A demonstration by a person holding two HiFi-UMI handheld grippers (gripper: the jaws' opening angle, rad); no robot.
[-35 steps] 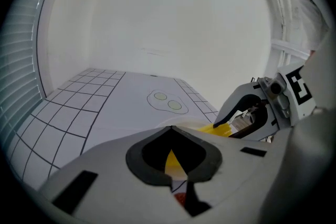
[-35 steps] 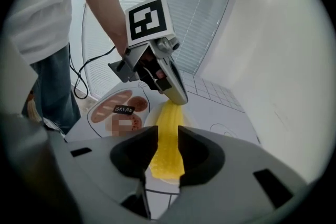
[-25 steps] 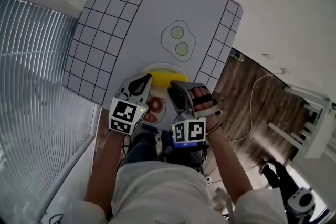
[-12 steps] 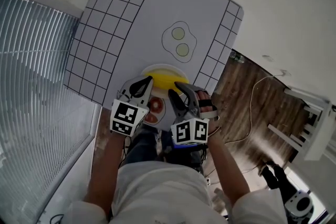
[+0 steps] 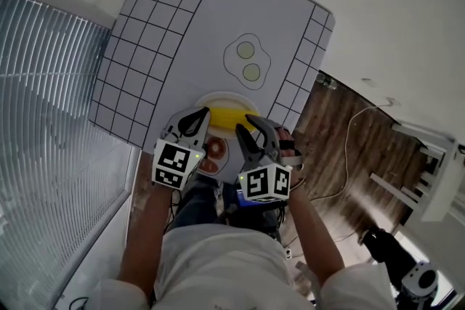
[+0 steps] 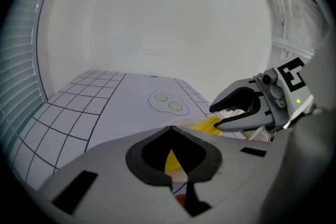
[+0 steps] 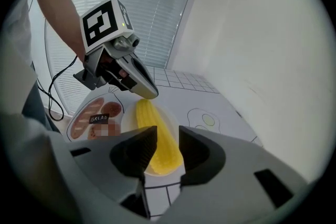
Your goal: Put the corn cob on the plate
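The yellow corn cob [image 5: 227, 117] lies on a white plate [image 5: 215, 98] at the near edge of the mat. My right gripper [image 5: 244, 123] hangs just above the cob's near right end. Its jaws have just been closing a little but stand apart, open. In the right gripper view the corn cob [image 7: 152, 123] shows through the gap and below the right gripper [image 7: 168, 136], not pressed by the pads. My left gripper [image 5: 202, 112] is shut and holds nothing, at the plate's left side. The left gripper [image 7: 149, 93] has its tip over the cob's far end.
The mat [image 5: 182, 33] has a grid border and a printed fried-egg drawing [image 5: 249, 62]. A printed bread picture [image 7: 92, 118] lies left of the plate. Window blinds [image 5: 43, 120] fill the left. Wood floor with a cable [image 5: 349, 134] lies past the table's right edge.
My right gripper has rolled, so its marker cube faces up and the hand is mostly hidden. The left gripper and the corn cob have kept their places.
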